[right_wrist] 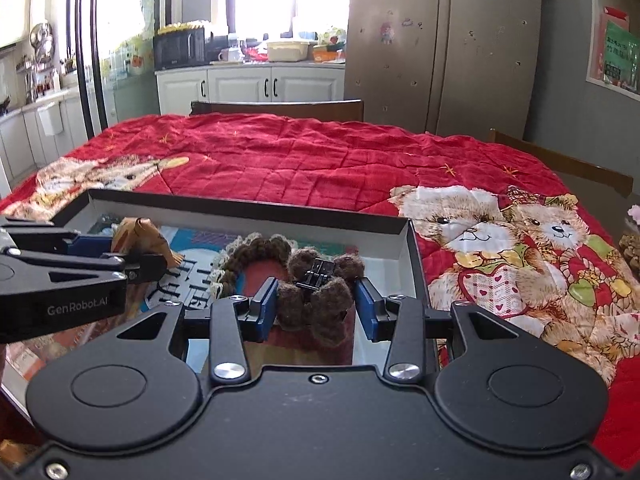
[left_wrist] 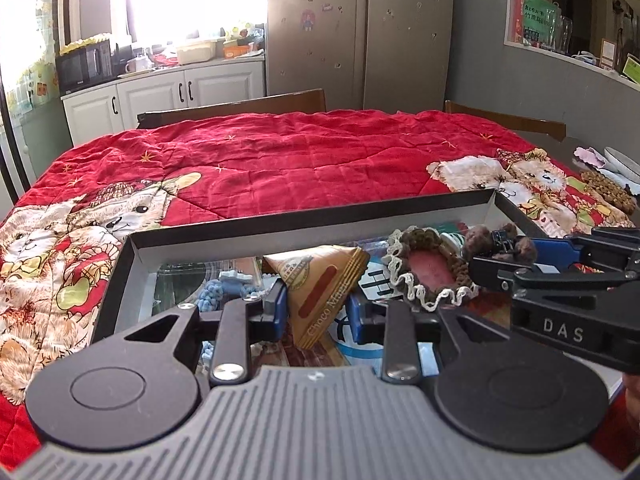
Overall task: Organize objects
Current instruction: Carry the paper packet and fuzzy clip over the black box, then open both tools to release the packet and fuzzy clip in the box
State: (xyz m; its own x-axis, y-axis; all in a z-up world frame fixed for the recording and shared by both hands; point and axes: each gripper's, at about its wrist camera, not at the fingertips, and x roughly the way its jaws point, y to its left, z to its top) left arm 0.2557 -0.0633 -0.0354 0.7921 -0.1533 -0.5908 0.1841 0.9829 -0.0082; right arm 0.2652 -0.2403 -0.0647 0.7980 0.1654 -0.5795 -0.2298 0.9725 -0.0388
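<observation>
A shallow black box [left_wrist: 304, 218] with white inner walls sits on the red bear quilt. My left gripper [left_wrist: 316, 312] is over the box, its blue pads around a tan triangular "Choco" packet [left_wrist: 324, 284], touching the left pad with a gap at the right. My right gripper [right_wrist: 316, 310] is open around a brown fuzzy hair clip [right_wrist: 320, 292] with a black clasp, just above the box floor. A brown crocheted frame with cream lace [right_wrist: 256, 264] lies in the box between them. It also shows in the left wrist view [left_wrist: 428, 272].
A blue knitted item [left_wrist: 224, 292] and printed cards lie in the box's left part. The box rim [right_wrist: 248, 208] rises around both grippers. A brown knitted piece [left_wrist: 608, 192] and light items lie at the quilt's right edge. Wooden chairs [left_wrist: 240, 108] stand at the far side.
</observation>
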